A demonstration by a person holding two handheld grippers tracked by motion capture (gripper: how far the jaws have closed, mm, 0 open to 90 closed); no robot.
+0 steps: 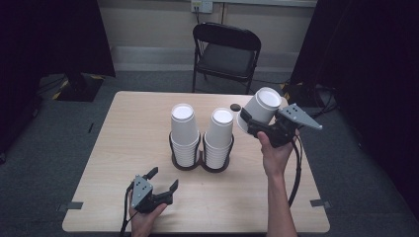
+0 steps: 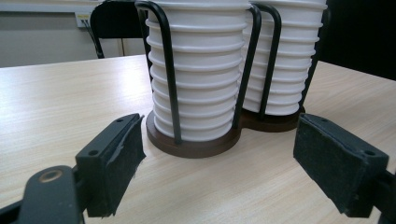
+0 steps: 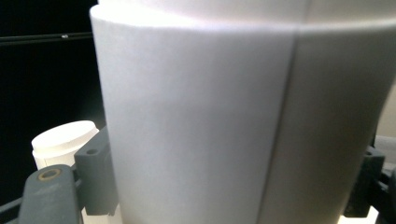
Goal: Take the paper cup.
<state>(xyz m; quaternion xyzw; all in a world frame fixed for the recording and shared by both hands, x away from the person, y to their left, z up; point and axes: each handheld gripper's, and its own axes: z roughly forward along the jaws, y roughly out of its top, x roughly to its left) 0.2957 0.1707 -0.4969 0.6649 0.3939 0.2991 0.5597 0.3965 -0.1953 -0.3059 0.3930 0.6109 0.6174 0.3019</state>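
Matt white paper cups point(image 2: 201, 70) stacked in a black wire holder point(image 2: 169, 74) with a smooth dark wooden base point(image 2: 196, 148), on a pale wood-grain bench point(image 1: 133, 133).

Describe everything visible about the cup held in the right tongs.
The cup is a plain white paper cup, upside down and tilted, its flat base facing up and toward the camera. A vertical seam runs down its side in the right gripper view. The right tongs clamp its wall from both sides, near the wider rim end. It is held in the air above the table's right far part, right of the two cup stacks in the holder, touching neither.
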